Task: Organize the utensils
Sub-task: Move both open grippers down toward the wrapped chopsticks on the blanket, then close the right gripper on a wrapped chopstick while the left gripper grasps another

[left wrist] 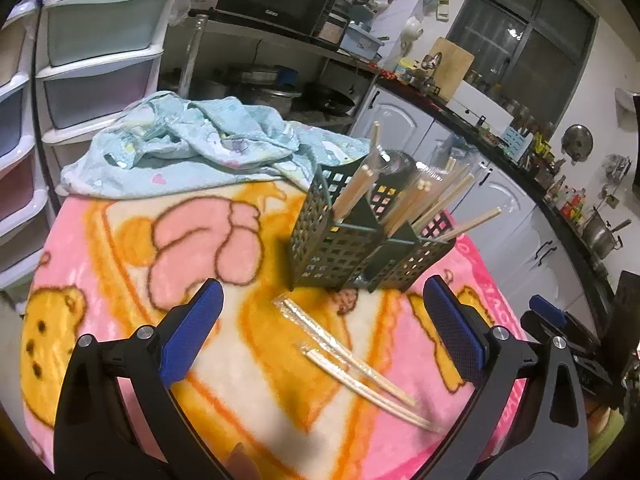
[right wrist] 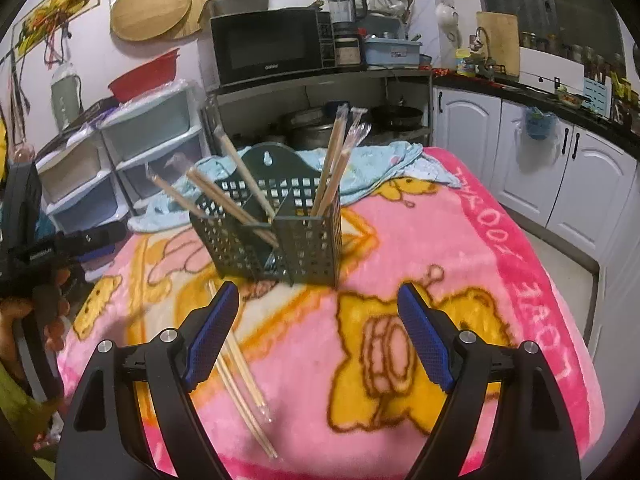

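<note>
A pink cartoon blanket (right wrist: 460, 240) covers the tabletop; the green utensil basket (right wrist: 276, 236) stands mid-blanket, microwave (right wrist: 266, 44) behind. Left claw (left wrist: 320, 332) and right claw (right wrist: 318, 332) both spread, holding nothing.

Bare blanket (right wrist: 400, 240) lies open right of the green utensil caddy (right wrist: 280, 236). Chopsticks (right wrist: 244, 376) lying on the blanket in front of the caddy block the near approach, and a crumpled cloth (left wrist: 200, 140) crowds behind it.

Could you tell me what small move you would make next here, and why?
Probably lower the left gripper onto the nearer wrapped chopstick pair lying on the blanket. Both grippers have open, empty jaws, two pairs lie loose in front of the green basket, and they sit right between the left gripper's jaws, while they lie off to the left of the right gripper.
</note>
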Motion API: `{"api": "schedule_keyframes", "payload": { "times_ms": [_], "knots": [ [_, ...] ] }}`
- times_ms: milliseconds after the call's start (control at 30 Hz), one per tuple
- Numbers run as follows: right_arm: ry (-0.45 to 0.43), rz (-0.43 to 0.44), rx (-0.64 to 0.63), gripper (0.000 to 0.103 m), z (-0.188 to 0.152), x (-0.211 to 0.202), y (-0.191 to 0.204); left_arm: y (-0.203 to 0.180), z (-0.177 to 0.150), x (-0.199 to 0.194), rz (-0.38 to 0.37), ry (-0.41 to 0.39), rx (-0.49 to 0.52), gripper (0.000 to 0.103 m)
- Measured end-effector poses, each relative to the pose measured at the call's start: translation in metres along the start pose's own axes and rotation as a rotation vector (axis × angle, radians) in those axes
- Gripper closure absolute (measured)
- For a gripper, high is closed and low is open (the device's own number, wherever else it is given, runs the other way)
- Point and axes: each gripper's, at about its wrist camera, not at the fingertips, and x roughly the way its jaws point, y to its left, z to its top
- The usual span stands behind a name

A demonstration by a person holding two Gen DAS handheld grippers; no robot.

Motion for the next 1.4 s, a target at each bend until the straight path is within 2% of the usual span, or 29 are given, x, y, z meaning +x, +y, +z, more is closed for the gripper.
{"api": "schedule_keyframes", "payload": {
  "times_ms": [667,800,933,1100,1167,1200,1400],
  "knots": [
    [0.092,0.044,-0.061,0.024,-0.036,0.005,0.011,0.001,-0.017,0.027,0.015,0.072,0.019,0.011],
    [0.129,0.07,-0.078,0.024,-0.047,0.007,0.013,-0.002,-0.022,0.039,0.008,0.096,0.039,0.011],
    [0.203,0.09,-0.114,0.024,-0.064,0.013,0.021,-0.003,-0.028,0.051,0.011,0.124,0.057,0.011],
    [0.256,0.109,-0.142,0.025,-0.081,0.014,0.028,0.002,-0.033,0.067,0.004,0.165,0.038,0.011],
    [0.275,0.116,-0.134,0.027,-0.086,0.016,0.027,0.006,-0.033,0.074,0.0,0.179,0.017,0.013],
    [0.289,0.121,-0.123,0.028,-0.088,0.017,0.025,0.01,-0.033,0.078,0.001,0.188,0.003,0.018],
    [0.335,0.151,-0.096,0.044,-0.095,0.025,0.021,0.025,-0.03,0.094,-0.006,0.22,-0.07,0.036]
  ]
}}
